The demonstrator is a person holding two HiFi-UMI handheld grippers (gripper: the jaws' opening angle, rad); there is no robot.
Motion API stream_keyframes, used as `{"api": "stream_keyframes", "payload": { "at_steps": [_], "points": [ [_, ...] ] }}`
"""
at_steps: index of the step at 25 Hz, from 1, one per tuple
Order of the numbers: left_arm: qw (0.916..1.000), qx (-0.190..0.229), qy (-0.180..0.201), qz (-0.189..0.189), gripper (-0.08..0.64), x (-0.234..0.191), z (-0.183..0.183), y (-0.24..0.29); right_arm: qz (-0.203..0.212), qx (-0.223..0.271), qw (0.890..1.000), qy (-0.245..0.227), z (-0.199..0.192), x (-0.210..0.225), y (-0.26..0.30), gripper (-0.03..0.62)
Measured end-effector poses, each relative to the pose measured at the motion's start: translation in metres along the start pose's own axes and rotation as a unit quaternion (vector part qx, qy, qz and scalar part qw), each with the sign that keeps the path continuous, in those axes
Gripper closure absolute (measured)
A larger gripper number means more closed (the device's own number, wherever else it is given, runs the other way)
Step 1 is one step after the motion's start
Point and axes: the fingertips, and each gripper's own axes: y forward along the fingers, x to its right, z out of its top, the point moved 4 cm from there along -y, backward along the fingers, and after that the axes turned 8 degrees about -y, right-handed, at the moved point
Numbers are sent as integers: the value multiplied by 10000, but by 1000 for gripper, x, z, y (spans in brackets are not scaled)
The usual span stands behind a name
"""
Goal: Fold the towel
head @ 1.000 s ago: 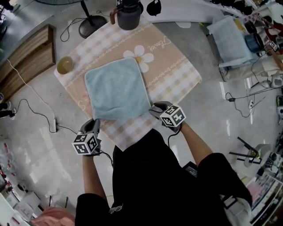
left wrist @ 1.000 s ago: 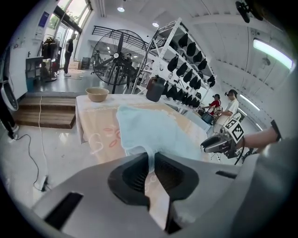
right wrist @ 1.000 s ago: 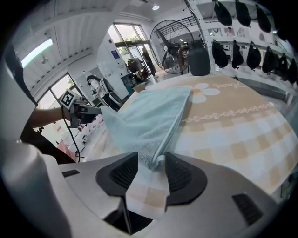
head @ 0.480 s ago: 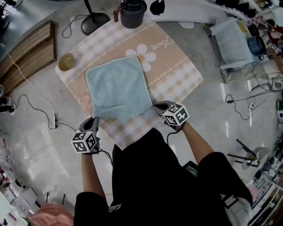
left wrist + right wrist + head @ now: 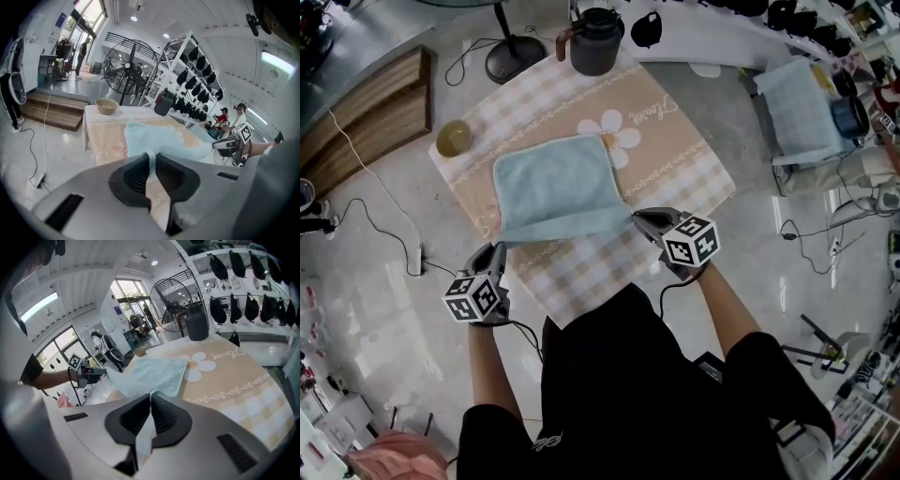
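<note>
Judging from how the towel lies, the fold has only just started. It sits in the middle of the table, a single light blue layer. Its far edge lies flat towards the table's far side, just short of the printed daisy. Its near edge is raised off the table and pulled taut between the two tools at the table's near corner. No part is doubled over yet, so the whole fold is still to do. The likely step is to carry the near edge over to meet the far edge, lay it down with the corners matched, and then perhaps fold once more.

The left gripper is at the near-left side of the table. Its jaws are nearly together and pinch the towel's near-left corner, with a strip of blue cloth running up between the ribbed pads. The right gripper is at the near-right side. It is clamped tight on the near-right corner, and a thin fold of cloth is squeezed between its pads. Both grips look secure, and the cloth between them sags only slightly.
</note>
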Motion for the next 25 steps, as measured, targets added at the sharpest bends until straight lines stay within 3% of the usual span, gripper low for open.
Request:
{"api": "stream_keyframes", "payload": {
  "at_steps": [5, 18, 25],
  "points": [
    [9999, 34, -106, 34, 517, -4, 23, 14, -51, 83, 9999, -117, 32, 17, 2, 580],
    [9989, -5, 256, 396, 517, -25, 95, 81, -73, 47, 9991, -412, 98, 82, 41, 580],
    [9965, -108, 406, 724, 517, -48, 114, 107, -87, -95, 9985, -524, 118, 109, 78, 580]
  ]
}}
